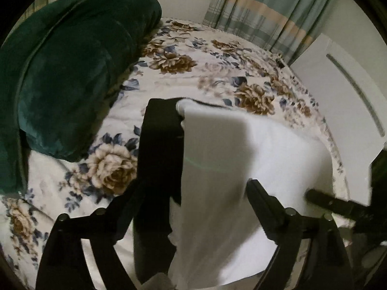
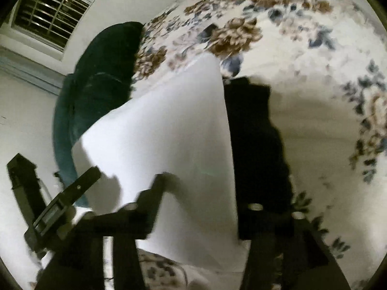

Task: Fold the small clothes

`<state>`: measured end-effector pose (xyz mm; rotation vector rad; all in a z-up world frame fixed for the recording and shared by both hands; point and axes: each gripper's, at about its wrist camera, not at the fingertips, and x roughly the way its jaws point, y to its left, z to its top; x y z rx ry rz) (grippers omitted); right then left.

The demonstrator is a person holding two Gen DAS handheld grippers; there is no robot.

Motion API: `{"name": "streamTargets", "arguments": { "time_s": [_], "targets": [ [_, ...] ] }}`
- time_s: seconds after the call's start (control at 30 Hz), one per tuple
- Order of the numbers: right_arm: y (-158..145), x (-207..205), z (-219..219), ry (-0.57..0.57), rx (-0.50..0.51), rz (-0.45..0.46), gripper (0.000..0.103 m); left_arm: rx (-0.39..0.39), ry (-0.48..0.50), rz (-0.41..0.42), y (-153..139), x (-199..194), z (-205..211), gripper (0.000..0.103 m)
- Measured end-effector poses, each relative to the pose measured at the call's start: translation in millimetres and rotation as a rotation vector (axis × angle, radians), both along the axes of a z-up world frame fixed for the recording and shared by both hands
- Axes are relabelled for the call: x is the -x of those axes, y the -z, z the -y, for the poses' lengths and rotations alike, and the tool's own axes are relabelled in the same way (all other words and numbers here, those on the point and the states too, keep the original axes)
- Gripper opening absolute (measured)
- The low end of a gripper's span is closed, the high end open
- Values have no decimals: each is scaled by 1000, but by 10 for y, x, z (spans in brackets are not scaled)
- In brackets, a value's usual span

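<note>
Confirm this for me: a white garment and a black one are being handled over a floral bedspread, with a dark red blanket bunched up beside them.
One detail is off: the blanket is dark green, not dark red, as the left wrist view shows. The rest holds: a white garment and a black garment are being handled over a floral bedspread.
</note>
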<state>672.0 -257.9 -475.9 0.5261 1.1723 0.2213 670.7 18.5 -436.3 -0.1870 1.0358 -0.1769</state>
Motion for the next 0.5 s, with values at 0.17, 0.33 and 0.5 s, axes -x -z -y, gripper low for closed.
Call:
{"name": "streamTargets", "arguments": {
  "time_s": [0.17,0.33,0.5],
  "targets": [
    [-269,148,-208,7,333,34,102,-89,-26,-15,-71,133,59,98],
    [-443,499,-392,23,565,33,103,-196,-39,-6,-239,356,118,101],
    [-831,902,-437,89,627,78,103,-247,-54,8,-545,691,138,101]
  ]
}}
